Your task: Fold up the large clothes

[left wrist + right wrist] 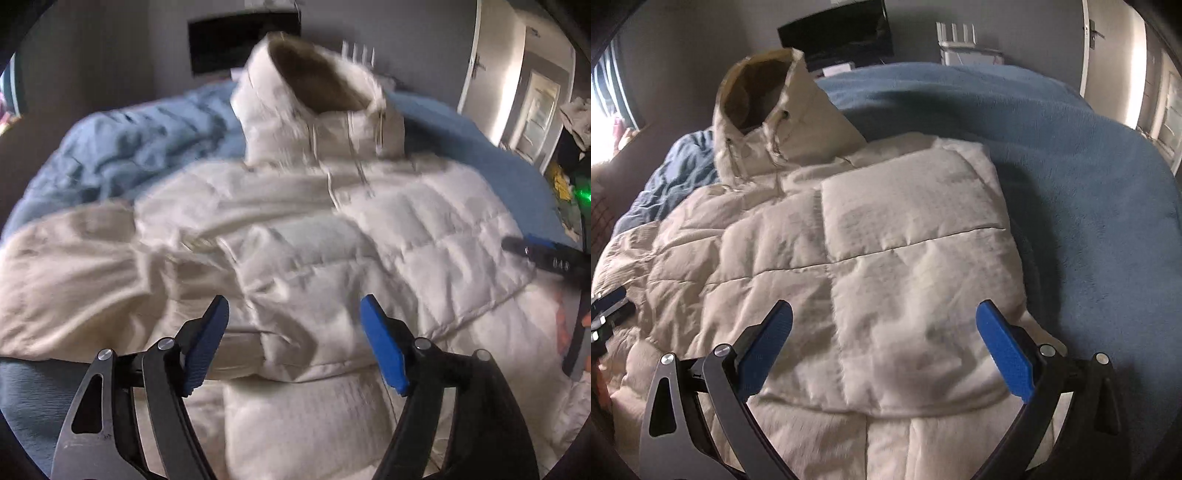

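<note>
Both grippers angled down over jacket, nothing held.
Left gripper (293, 341) and right gripper (884, 350) have jaws spread wide, gripping nothing. The white quilted jacket (849, 258) lies on the blue bed cover (1089, 184), sides folded inward, hood (764, 107) standing upright.

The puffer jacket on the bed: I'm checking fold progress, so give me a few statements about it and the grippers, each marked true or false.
1. The white puffer jacket lies on a blue blanket. True.
2. The left gripper is clamped on the fabric. False: its jaws stand apart, nothing pinched between them.
3. The hood stands up at the far end of the jacket. True.
4. The right gripper is shut. False: its jaws are open over the jacket.
5. The jacket is red. False: it is white or cream.
</note>
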